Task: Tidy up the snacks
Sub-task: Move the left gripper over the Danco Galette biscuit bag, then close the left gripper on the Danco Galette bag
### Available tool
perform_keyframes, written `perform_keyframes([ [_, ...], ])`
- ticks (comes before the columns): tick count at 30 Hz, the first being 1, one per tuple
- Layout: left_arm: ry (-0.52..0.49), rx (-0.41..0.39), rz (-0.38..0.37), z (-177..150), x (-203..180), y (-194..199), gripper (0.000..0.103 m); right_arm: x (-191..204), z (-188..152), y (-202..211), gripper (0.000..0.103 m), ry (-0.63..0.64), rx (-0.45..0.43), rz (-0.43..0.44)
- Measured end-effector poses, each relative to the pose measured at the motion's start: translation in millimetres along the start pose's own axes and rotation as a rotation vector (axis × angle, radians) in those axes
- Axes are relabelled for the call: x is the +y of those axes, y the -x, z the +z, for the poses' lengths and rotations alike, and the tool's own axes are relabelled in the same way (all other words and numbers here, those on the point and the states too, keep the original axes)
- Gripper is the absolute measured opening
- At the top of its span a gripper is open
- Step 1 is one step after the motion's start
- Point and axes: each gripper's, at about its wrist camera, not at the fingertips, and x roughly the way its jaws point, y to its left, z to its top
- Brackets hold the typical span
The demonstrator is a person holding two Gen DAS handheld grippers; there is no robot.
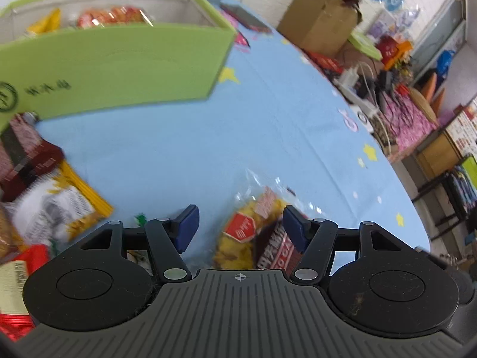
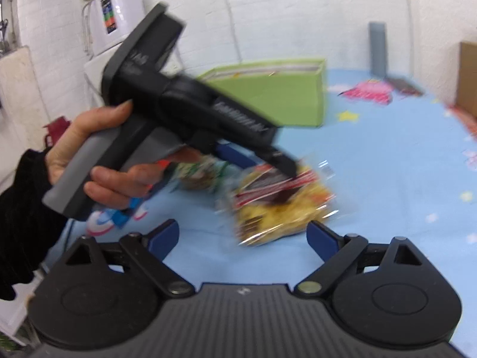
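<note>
On the light-blue tablecloth (image 1: 167, 149) lies a clear packet of yellow chips (image 1: 253, 232) with a red-and-white label. In the left wrist view it sits at six o'clock of the frame, directly ahead of the left gripper (image 1: 240, 229), whose blue pads stand apart with the packet's near end lying in the gap between them; the right pad looks close to the label's edge, but whether it touches cannot be told. No squeeze on the packet is visible. From this camera the packet's long axis runs from about six o'clock up toward one o'clock, its crimped clear end pointing away from the gripper.

In the right wrist view the same chip packet (image 2: 280, 205) lies near the centre, its long axis slanting from seven o'clock to one o'clock, the clear crimped end toward the upper right. The left gripper (image 2: 259, 156) comes in from ten o'clock, held in a person's hand (image 2: 98, 161) with a black sleeve, and its dark finger tip sits over the packet's label. The right gripper (image 2: 243, 237) is spread wide and empty, its blue pads flanking the packet's near corner without touching it.

The green box (image 1: 119, 65) stands open at eleven o'clock in the left view, with snack bags (image 1: 113, 15) inside. More loose packets (image 1: 50, 205) lie at nine o'clock. A small green-printed packet (image 2: 199, 176) lies just beside the chips.
</note>
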Motion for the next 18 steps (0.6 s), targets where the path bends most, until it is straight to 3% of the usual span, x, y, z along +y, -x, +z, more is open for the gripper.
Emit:
perform_keyframes([
  [4, 0.07, -0.09, -0.015, -10, 13, 41, 0.057, -29, 15, -12, 0.093, -0.045, -0.022, -0.046],
  [9, 0.236, -0.137, -0.06, -56, 43, 77, 0.06, -66, 20, -58, 0.094, -0.192, 0.058, 0.038],
  [16, 0.295, -0.088, -0.09, -72, 54, 66, 0.06, -31, 2, -35, 0.093, -0.158, 0.049, 0.137],
  [18, 0.292, -0.078, -0.096, -70, 51, 60, 0.06, -25, 2, -30, 0.093, -0.138, 0.036, 0.121],
])
